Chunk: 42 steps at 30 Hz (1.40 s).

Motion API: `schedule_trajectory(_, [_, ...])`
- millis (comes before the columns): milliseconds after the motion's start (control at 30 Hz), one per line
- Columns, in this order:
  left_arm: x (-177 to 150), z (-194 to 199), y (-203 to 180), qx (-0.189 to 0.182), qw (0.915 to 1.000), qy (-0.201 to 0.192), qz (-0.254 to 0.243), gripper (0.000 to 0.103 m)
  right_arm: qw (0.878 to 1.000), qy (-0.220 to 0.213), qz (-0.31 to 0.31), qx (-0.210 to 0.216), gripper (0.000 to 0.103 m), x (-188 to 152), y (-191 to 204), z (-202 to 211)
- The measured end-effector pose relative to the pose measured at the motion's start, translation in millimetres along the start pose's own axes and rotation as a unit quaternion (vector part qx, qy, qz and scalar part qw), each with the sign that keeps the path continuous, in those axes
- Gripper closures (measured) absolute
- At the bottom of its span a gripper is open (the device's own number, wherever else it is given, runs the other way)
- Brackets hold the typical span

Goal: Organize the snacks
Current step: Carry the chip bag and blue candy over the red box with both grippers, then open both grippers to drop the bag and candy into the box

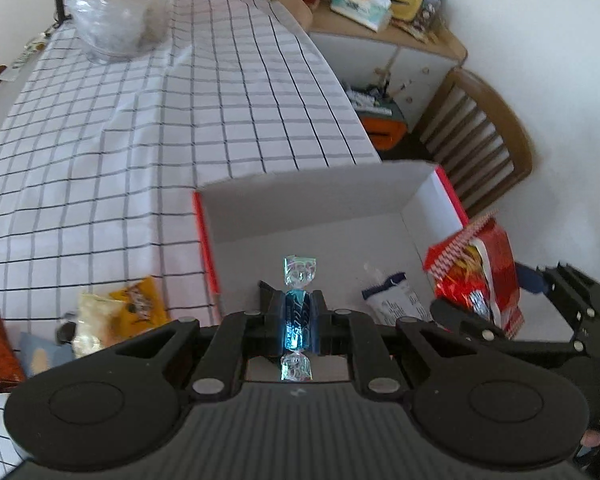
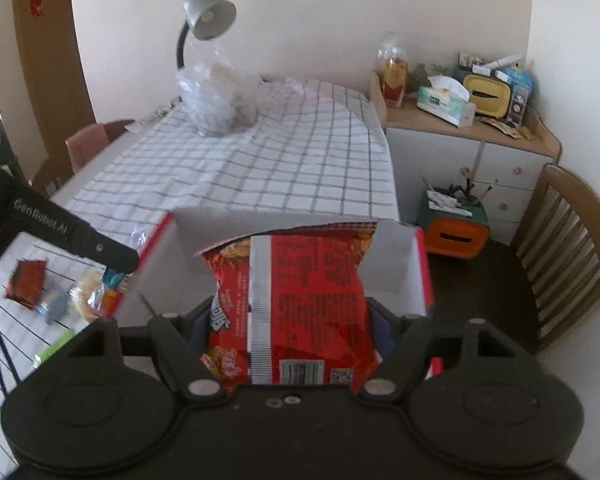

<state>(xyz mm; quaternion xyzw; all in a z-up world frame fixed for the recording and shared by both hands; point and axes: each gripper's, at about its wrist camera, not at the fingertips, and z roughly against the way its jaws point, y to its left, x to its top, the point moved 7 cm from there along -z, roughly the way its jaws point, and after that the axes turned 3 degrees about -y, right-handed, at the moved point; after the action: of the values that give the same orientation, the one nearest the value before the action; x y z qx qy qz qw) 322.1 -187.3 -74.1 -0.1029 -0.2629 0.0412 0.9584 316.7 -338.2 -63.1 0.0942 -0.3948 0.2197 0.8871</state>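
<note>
My left gripper (image 1: 295,300) is shut on a blue foil-wrapped candy (image 1: 296,320) and holds it over the near edge of a white box with red sides (image 1: 300,204). A white and blue packet (image 1: 396,300) lies inside the box. My right gripper (image 2: 288,312) is shut on a red snack bag (image 2: 296,304) and holds it upright over the same box (image 2: 392,260). The red bag also shows in the left wrist view (image 1: 480,276), at the box's right side. The left gripper shows in the right wrist view (image 2: 118,260), at the box's left wall.
Several loose snacks (image 1: 112,316) lie on the checked tablecloth (image 1: 140,120) left of the box; they also show in the right wrist view (image 2: 56,292). A clear plastic bag (image 2: 220,96) and a lamp (image 2: 204,20) stand at the far end. A cabinet (image 2: 472,152) and a chair (image 2: 568,248) stand to the right.
</note>
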Motion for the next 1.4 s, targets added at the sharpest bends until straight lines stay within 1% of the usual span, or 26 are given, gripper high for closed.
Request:
schedule_trajectory(100, [-6.3, -20.5, -9.7, 0.008, 0.9998, 0.016, -0.006, 0.091, 1.0, 0.022, 0.011, -0.007, 0.029, -8.6, -8.2, -19.2])
schedule_trajectory(233, [-15.1, -49.2, -14.7, 0.025, 0.999, 0.037, -0.007, 0.091, 0.999, 0.05, 0.018, -0.005, 0.029, -21.7, -10.9, -43.1])
schedule_trajectory(467, [-26.6, -83.7, -13.7, 0.045, 0.9968, 0.066, -0.009, 0.091, 0.996, 0.082, 0.017, 0.004, 0.029, -41.5, -11.0, -65.6])
schedule_trajectory(567, [-29.1, -90.0, -14.3, 0.053, 0.9963, 0.065, -0.017, 0.091, 0.996, 0.084, 0.037, 0.004, 0.029, -45.8, -7.9, -68.1])
schedule_trajectory(800, [-27.4, -97.6, -16.3, 0.065, 0.9956, 0.064, -0.025, 0.091, 0.994, 0.093, 0.051, 0.01, 0.028, -47.2, -4.7, -72.0])
schedule_trajectory(900, [-26.8, -98.2, -16.0, 0.065, 0.9957, 0.062, -0.023, 0.091, 0.994, 0.092, 0.054, 0.018, 0.027, -47.2, -3.1, -71.3])
schedule_trajectory(1000, [-27.2, -97.3, -16.2, 0.064, 0.9959, 0.06, -0.021, 0.09, 0.995, 0.084, 0.057, 0.022, 0.02, -45.6, -0.5, -67.5])
schedule_trajectory(1033, [-28.0, -95.7, -16.5, 0.065, 0.996, 0.058, -0.019, 0.089, 0.995, 0.081, 0.057, 0.023, 0.019, -44.8, -0.1, -65.6])
schedule_trajectory(1167, [-27.1, -89.3, -13.6, 0.063, 0.9967, 0.048, -0.012, 0.077, 0.996, 0.068, 0.054, 0.028, 0.015, -41.7, 0.3, -55.0])
schedule_trajectory(1400, [-27.1, -63.7, -11.8, 0.051, 0.9984, 0.023, -0.008, 0.076, 0.998, 0.033, 0.038, 0.043, 0.006, -26.3, 2.7, -27.1])
